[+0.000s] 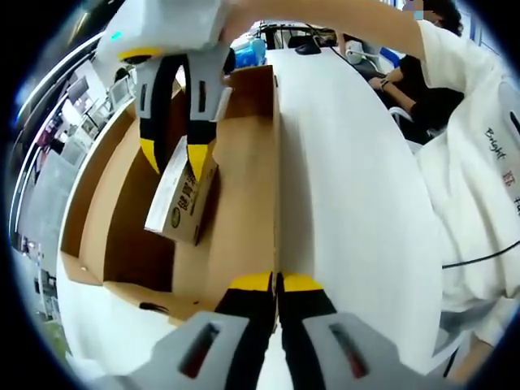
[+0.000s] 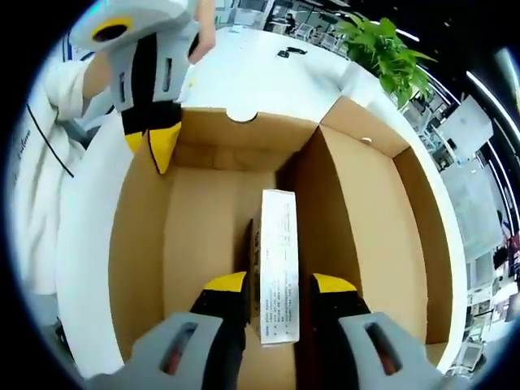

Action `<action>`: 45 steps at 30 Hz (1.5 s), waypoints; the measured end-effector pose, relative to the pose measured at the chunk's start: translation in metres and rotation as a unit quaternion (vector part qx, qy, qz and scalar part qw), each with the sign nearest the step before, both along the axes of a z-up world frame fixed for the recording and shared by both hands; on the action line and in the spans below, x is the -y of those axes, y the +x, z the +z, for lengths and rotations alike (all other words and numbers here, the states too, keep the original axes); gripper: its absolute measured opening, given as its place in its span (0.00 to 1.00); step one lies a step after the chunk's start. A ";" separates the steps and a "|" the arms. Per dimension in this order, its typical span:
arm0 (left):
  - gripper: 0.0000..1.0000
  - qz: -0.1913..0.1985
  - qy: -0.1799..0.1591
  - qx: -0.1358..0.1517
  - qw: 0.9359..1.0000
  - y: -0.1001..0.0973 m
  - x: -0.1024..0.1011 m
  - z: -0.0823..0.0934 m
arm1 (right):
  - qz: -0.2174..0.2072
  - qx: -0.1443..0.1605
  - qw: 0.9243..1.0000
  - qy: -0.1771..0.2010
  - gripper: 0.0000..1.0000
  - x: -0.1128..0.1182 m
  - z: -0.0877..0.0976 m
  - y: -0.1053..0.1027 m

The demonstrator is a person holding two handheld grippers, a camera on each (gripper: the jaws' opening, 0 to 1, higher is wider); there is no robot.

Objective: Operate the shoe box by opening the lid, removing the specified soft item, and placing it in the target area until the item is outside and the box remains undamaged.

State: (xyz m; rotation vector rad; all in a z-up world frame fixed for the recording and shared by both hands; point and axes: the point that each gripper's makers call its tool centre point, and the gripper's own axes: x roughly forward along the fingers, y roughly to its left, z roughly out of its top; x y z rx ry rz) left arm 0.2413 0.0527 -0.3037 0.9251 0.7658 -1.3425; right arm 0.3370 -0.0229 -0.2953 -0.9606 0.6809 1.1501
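Looking along the left claw in the left gripper view, its two yellow-tipped jaws stand pressed together, gripping the upright side wall of the shoe box at that wall's top edge; the box is plain brown cardboard, open, and rests on a white worktop; beyond that wall, inside the box, the right claw reaches down from the upper side of the picture, a bare forearm behind it, jaws pointing into the box; its yellow tips sit on either side of a small white carton with printed lettering, which stands tilted on the box floor, leaning toward the far wall; a person in a white printed shirt stands just beside the worktop on the side away from the box.

In the right gripper view, the right claw points down into the shoe box; its jaws stand slightly apart with the small white carton between them, pinched on its long sides; the carton runs lengthwise away from the camera, near the cardboard divider wall in the middle of the box; the left claw comes in from the upper left corner of the box, its yellow tips at the rim of the side wall there, a hand behind it; past the far wall of the box lies the white worktop, and beyond that a green plant.
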 end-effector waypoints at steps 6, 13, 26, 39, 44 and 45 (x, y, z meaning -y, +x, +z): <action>0.01 0.000 -0.001 0.001 1.000 0.000 0.000 0.000 | -0.007 -0.027 1.000 -0.003 0.28 -0.005 -0.004 0.011; 0.01 -0.004 -0.003 0.002 1.000 0.000 0.000 0.000 | -0.022 -0.068 0.997 -0.032 0.27 -0.006 -0.010 0.001; 0.01 -0.011 -0.002 0.001 1.000 0.000 0.000 0.001 | -0.006 -0.114 0.985 -0.126 0.19 -0.004 -0.023 -0.005; 0.01 -0.007 -0.003 0.004 1.000 -0.001 -0.003 0.000 | -0.011 -0.099 0.987 -0.127 0.19 -0.004 -0.024 -0.013; 0.01 -0.007 -0.002 0.002 1.000 -0.002 -0.003 0.000 | 0.003 -0.082 0.987 -0.140 0.19 -0.004 -0.024 -0.014; 0.01 -0.007 -0.002 0.003 1.000 -0.002 -0.003 0.000 | 0.007 -0.077 0.987 -0.141 0.19 -0.004 -0.023 -0.013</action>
